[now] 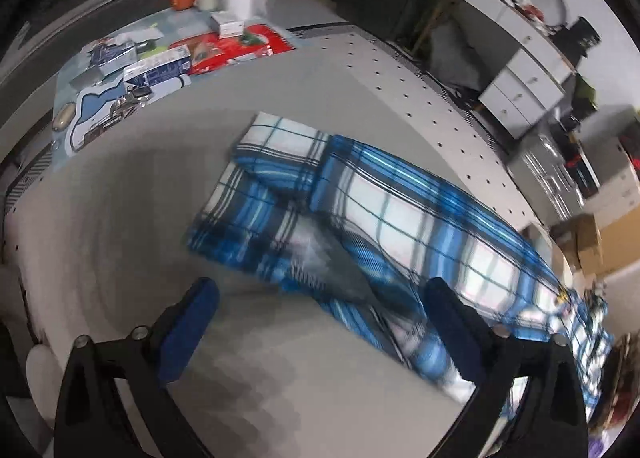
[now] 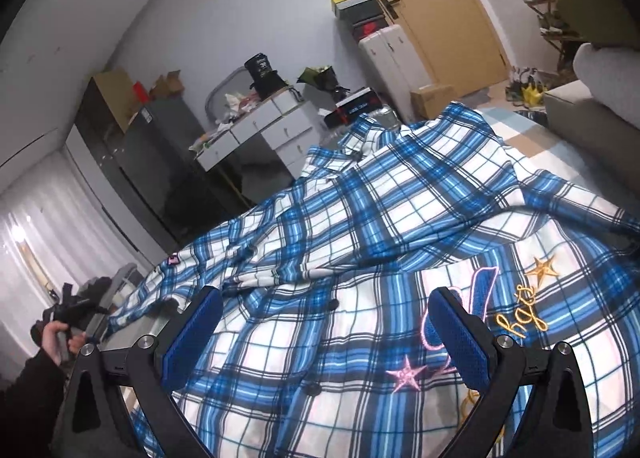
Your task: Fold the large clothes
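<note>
From the left wrist, a grey perforated tabletop (image 1: 400, 69) is seen, cluttered at its far end with boxes and cups. The blue-and-white plaid cotton shirt (image 1: 360, 209) is spread across it, one sleeve already laid over the body. The left gripper (image 1: 320, 322) is held wide open above the near hem, with nothing between its blue pads.

From the right wrist, a bedroom with white drawers and a wooden door is shown. The shirt (image 2: 360, 238) lies rumpled, its embroidered front nearest. The right gripper (image 2: 324, 330) is likewise spread wide and empty. The fabric is judged light, limp and prone to sliding; seams, hem or collar are best pinched.
</note>
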Action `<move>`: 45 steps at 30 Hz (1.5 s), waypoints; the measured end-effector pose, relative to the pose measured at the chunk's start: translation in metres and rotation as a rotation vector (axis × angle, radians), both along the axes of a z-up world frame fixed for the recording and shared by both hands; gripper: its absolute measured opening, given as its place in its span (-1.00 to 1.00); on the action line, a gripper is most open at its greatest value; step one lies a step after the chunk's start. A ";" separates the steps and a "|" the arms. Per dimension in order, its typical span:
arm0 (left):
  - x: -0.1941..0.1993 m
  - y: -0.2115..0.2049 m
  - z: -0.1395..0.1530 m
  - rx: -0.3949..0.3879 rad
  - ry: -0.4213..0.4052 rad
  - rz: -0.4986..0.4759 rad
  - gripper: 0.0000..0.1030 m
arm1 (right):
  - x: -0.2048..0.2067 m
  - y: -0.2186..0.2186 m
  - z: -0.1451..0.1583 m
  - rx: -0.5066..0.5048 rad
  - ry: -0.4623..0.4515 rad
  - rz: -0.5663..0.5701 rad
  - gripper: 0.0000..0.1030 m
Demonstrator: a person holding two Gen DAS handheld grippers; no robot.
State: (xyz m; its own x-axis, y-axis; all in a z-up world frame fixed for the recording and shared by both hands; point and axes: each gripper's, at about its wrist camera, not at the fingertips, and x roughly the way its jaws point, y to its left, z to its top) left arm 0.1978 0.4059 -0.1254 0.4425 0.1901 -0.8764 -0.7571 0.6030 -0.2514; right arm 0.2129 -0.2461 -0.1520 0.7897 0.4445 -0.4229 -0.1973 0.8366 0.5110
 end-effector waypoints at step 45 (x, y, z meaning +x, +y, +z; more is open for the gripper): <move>0.027 -0.011 -0.006 0.062 0.123 0.062 0.12 | -0.001 -0.016 -0.005 0.080 0.036 -0.006 1.00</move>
State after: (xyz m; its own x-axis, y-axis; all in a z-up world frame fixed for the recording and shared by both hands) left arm 0.2249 0.3951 -0.1316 0.3180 0.2687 -0.9092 -0.8160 0.5658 -0.1182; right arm 0.2123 -0.2622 -0.1567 0.7773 0.4734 -0.4144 -0.1726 0.7939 0.5830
